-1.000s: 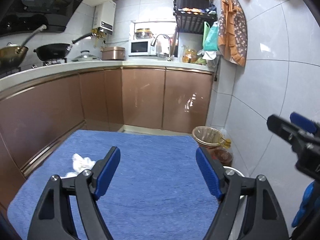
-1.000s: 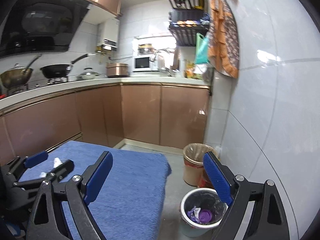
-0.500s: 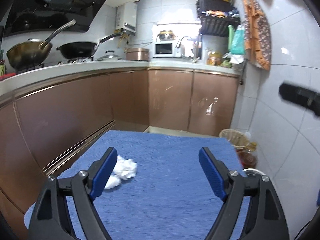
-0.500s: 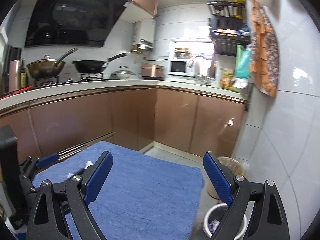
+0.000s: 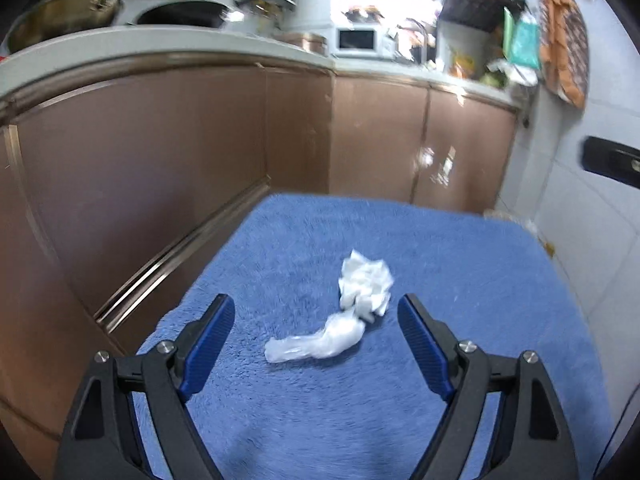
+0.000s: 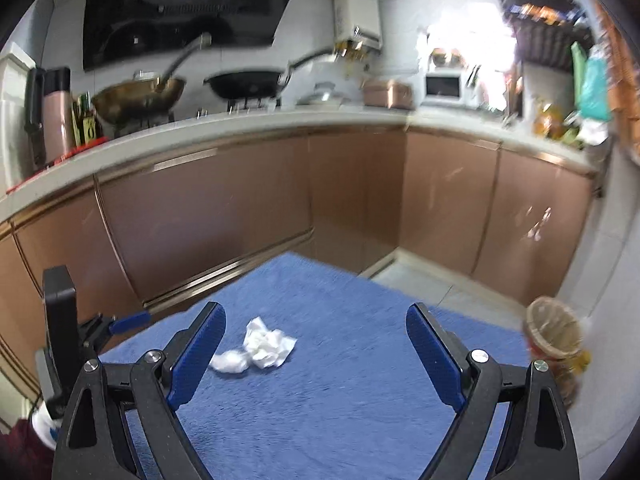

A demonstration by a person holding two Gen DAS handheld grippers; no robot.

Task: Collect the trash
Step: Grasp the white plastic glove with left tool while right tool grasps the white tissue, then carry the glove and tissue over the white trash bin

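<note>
Both jaws stand wide and empty. Ahead of my left gripper (image 5: 316, 332), between its fingers, lie the crumpled tissue (image 5: 366, 286) and plastic wrapper (image 5: 316, 346) on the blue mat (image 5: 460, 280). Approach step: I'd lower and pinch. My right gripper (image 6: 316, 350) hangs near.

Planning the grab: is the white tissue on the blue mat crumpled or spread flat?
Crumpled. The white tissue is a bunched wad with folds on the blue fuzzy mat, touching a clear plastic scrap.
</note>
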